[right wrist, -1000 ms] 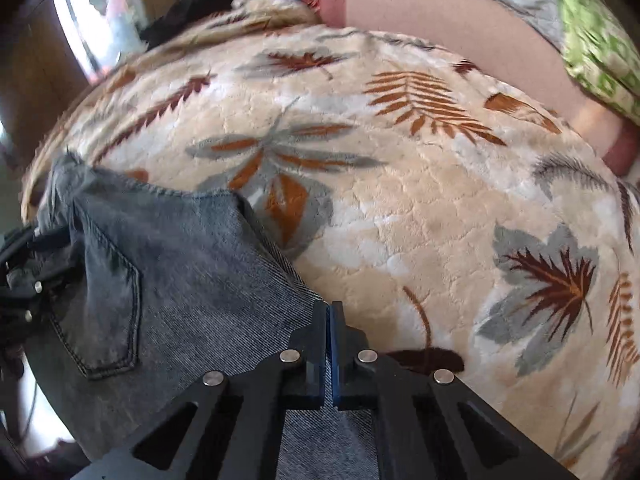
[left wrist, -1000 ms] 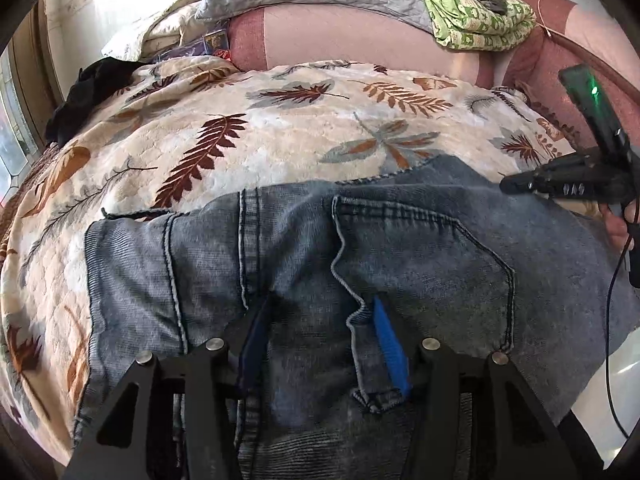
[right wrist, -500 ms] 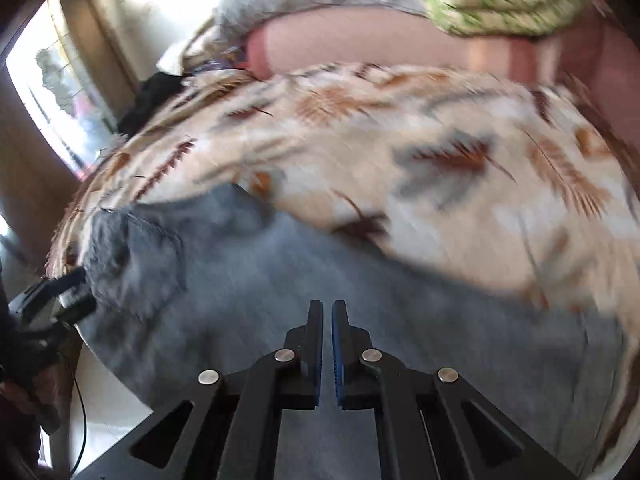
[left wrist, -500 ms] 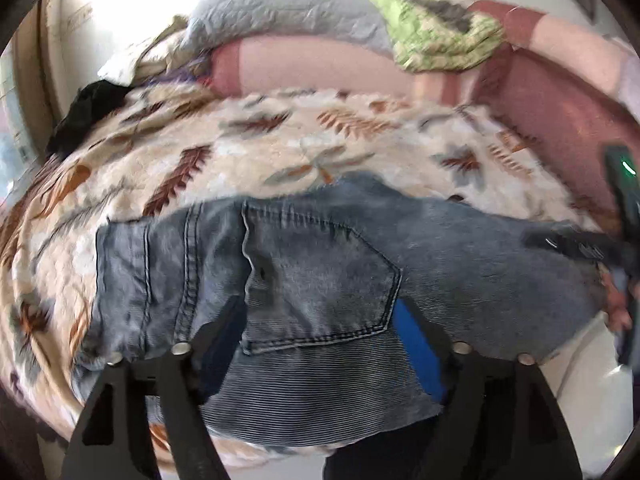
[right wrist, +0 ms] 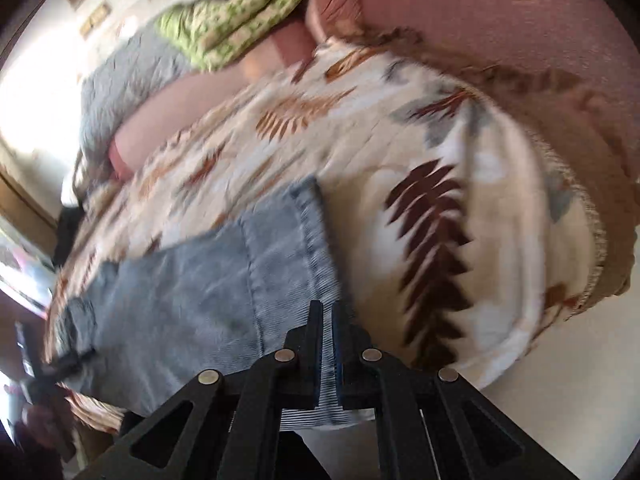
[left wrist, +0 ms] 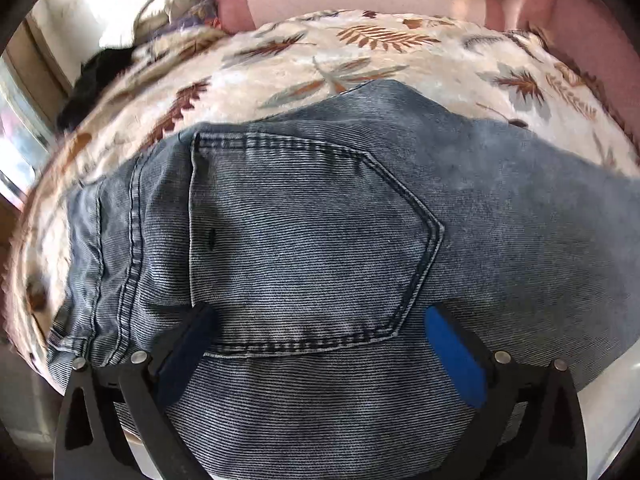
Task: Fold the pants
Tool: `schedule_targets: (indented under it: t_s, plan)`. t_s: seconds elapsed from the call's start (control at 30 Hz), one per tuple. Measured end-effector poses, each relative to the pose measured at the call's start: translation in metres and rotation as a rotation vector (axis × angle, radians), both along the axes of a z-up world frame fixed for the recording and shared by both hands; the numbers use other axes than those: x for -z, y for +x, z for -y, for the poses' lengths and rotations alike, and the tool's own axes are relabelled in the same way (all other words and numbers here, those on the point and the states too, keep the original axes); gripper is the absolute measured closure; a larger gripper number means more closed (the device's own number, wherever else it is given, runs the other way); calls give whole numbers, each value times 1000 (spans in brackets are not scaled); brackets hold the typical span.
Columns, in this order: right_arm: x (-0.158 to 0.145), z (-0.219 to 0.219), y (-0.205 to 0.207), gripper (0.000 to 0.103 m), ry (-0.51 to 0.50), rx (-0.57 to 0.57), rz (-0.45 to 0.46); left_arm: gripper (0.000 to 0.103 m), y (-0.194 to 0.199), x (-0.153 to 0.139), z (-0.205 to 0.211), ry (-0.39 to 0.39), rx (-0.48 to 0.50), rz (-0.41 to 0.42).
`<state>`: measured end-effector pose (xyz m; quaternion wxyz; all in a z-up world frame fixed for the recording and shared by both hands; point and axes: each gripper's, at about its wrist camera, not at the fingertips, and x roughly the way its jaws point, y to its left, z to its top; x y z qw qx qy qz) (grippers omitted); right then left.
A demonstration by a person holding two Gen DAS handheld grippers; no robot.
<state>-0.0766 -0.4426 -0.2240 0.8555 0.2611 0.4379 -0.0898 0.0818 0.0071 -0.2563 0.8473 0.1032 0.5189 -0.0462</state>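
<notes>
The jeans (left wrist: 320,240) lie flat on the leaf-print blanket (left wrist: 360,60); heavy, limp denim, best pinched at the hem, at 12 o'clock from the right gripper (right wrist: 326,316), whose jaws are closed, empty. The left gripper (left wrist: 320,320) jaws are opening over the pocket.

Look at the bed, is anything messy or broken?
Nothing looks broken. The jeans lie flat on the leaf blanket, though their near edge hangs past the bed's side. A green cloth sits bunched by the pillows.

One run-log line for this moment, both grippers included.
stage: fold jeans on blanket | left gripper: jaws opening, over back pocket | right gripper: shut at hem
</notes>
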Motion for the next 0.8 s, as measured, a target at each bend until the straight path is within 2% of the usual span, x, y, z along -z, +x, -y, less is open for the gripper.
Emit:
schedule_targets:
  t_s: [0.1, 0.17, 0.2, 0.27, 0.33, 0.4, 0.53, 0.6, 0.63, 0.67, 0.73, 0.8]
  plan:
    - [9, 4, 6, 97, 47, -7, 7, 0, 1, 0, 0, -3, -14, -6]
    - [18, -5, 17, 97, -14, -14, -45, 0, 0, 0, 0, -5, -9, 13]
    - [16, -8, 18, 94, -33, -11, -38, 0, -2, 0, 1, -2, -2, 32]
    - [0, -13, 21, 94, -31, -24, 31, 0, -11, 0, 0, 5, 17, 48]
    - [-11, -19, 30, 94, -23, -58, 72, 0, -13, -2, 1, 31, 55, 17]
    - [-15, -31, 49, 94, -56, -111, 59, 0, -11, -8, 2, 43, 60, -1]
    - [-8, -55, 83, 94, -15, -232, 15, 0, -23, -28, 6, -1, 56, 84]
    - [7, -74, 105, 94, -61, -272, -28, 0, -26, -31, 10, -8, 69, 101]
    - [16, -77, 114, 94, -63, -272, -58, 0, -24, -27, 12, 16, 62, 100]
    - [23, -78, 120, 98, -81, -255, -79, 0, -20, -22, 12, 41, 48, 90]
    - [28, -80, 128, 102, -134, -233, -55, 0, -4, -5, 4, 83, -18, 33]
    - [32, -74, 138, 103, -119, -198, -72, 0, 6, -3, -5, 8, -47, 30]
